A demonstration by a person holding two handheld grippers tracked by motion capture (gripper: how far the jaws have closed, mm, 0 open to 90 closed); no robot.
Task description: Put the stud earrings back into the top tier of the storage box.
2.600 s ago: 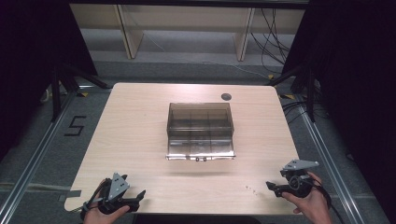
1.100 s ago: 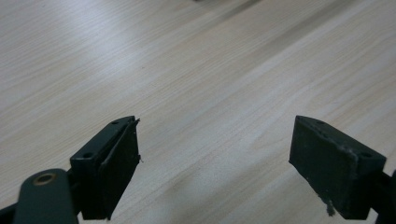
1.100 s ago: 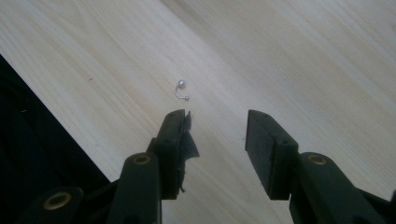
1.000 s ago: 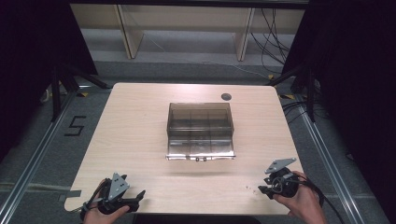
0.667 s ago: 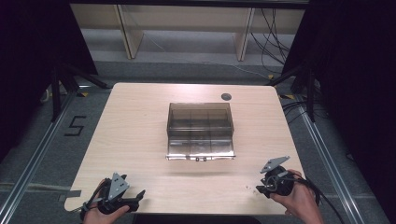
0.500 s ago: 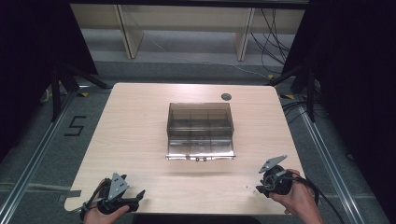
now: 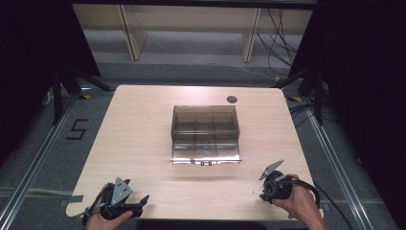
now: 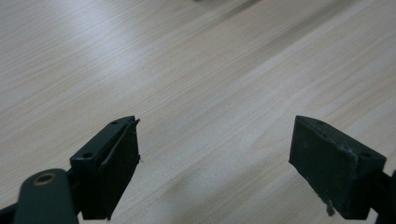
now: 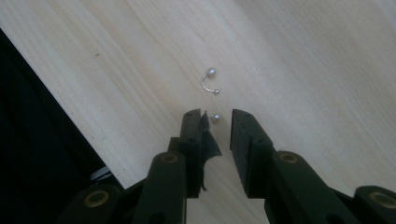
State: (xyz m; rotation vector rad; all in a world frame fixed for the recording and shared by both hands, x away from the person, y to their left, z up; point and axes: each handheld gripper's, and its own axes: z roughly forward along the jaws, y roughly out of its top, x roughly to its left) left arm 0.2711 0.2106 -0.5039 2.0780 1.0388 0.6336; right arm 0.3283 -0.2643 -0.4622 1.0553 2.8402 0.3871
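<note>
Right tongs (image 9: 215,122) moved in toward the clear box (image 7: 205,135), jaws closing around one tiny earring (image 9: 215,117), not clamped yet. Left tongs (image 8: 215,163) wide open. Nothing's boxed so far.

Two black jaws of the left gripper (image 8: 215,172) rise from the lower left and lower right of the frame, standing wide apart over bare, pale wooden table (image 8: 210,70), with nothing between them.
</note>
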